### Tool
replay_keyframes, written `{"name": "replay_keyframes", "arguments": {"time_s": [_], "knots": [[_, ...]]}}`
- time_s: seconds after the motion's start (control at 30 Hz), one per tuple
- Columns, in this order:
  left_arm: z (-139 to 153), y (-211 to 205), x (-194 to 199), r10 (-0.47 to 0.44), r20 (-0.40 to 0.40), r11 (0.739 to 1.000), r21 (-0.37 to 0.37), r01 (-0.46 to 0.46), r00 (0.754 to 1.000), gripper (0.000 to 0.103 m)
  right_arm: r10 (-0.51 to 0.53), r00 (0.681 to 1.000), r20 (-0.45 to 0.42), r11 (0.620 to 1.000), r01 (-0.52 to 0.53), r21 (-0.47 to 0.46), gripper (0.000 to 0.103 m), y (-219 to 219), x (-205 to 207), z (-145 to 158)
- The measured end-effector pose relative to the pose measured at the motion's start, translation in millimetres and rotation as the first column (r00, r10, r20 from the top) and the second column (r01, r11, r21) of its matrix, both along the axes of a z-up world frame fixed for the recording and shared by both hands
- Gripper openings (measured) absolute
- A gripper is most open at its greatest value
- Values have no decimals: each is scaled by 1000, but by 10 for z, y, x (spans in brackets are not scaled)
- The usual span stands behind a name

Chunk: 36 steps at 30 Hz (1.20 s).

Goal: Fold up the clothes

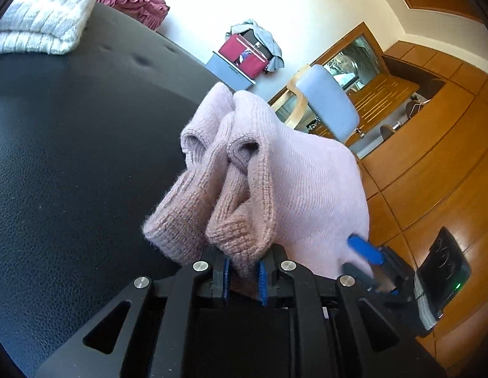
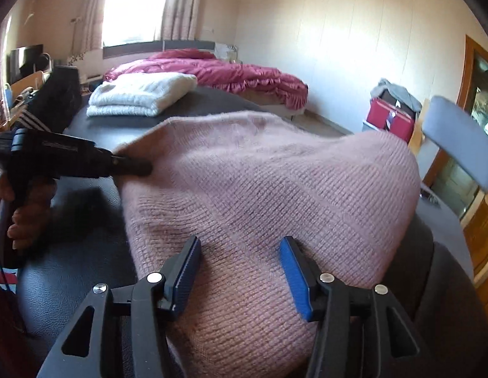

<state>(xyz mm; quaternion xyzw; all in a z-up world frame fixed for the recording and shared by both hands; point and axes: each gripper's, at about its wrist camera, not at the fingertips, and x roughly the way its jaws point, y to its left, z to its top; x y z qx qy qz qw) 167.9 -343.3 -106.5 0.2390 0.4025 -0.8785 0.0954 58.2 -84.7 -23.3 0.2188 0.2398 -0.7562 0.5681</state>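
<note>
The pink knit sweater (image 2: 269, 189) lies in a hump on the black padded desk (image 1: 70, 157), with one bunched ribbed edge lifted off it. The left gripper (image 1: 244, 272) has its jaws clamped on that bunched ribbing, several layers gathered together rather than one clean edge. The right gripper (image 2: 241, 271) sits over the broad body of the sweater with its jaws apart, holding nothing (the fabric merely bulges up between the blue pads).

The main risk, as I judge it, is the left grip. Because it pinches a wad of folds, any pull may drag hidden layers along and leave the fold lumpy or skewed. The fuzzy knit could also slide out of the pads if the pull is quick, dropping the edge in a heap.

The right side carries its own hazard: if those jaws close where they are, they would likely catch a pinch of mid-body fabric, not a hem or corner, and raise a ridge instead of a flat fold.

A folded white knit (image 2: 140, 97) rests farther back on the desk, well apart from the sweater. A wide sweep of the pink sweater toward it could disturb that finished piece.
</note>
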Motion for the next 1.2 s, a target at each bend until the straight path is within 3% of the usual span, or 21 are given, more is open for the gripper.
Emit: {"name": "replay_keyframes", "arguments": {"time_s": [0.07, 0.1, 0.17, 0.23, 0.37, 0.5, 0.57, 0.67, 0.73, 0.93, 1.2], "knots": [[-10, -15, -19, -3, -5, 1000, 8, 3, 1000, 16, -43, 998, 45, 997, 46, -64, 51, 77, -103, 103], [-15, -23, -29, -4, -7, 1000, 13, 4, 1000, 17, -108, 989, 98, 990, 116, -82, 51, 99, -225, 161], [-25, -38, -49, -7, -12, 1000, 21, 7, 1000, 17, -216, 953, 210, 965, 242, -104, 25, 137, -470, 267], [-35, -53, -68, -10, -17, 1000, 29, 10, 1000, 17, -302, 913, 274, 934, 341, -108, 18, 131, -688, 368], [-45, -68, -63, -10, -19, 999, 33, 11, 1000, 17, -426, 872, 241, 888, 454, -71, 19, -78, -951, 519], [-78, -85, -32, -12, -24, 999, 46, 13, 1000, 17, -515, 824, 236, 851, 524, 30, 19, -411, -1217, 429], [-83, -96, -17, -8, -26, 999, 52, 9, 1000, 17, -515, 828, 223, 856, 512, 76, 24, -596, -1262, 300], [-85, -116, 12, 3, -32, 998, 62, -1, 999, 17, -511, 858, 50, 857, 504, 110, 25, -807, -1114, 166], [-13, -96, 29, 15, -33, 999, 31, -14, 999, 17, -517, 856, -24, 850, 517, 101, 25, -874, -1027, 120], [313, 12, 77, 59, -33, 991, -116, -62, 998, 22, -541, 841, -4, 841, 541, -30, 25, -708, -976, 60], [748, 157, 140, 116, -44, 944, -307, -124, 992, 22, -532, 847, 11, 845, 532, -63, 26, -700, -943, 82]]}}
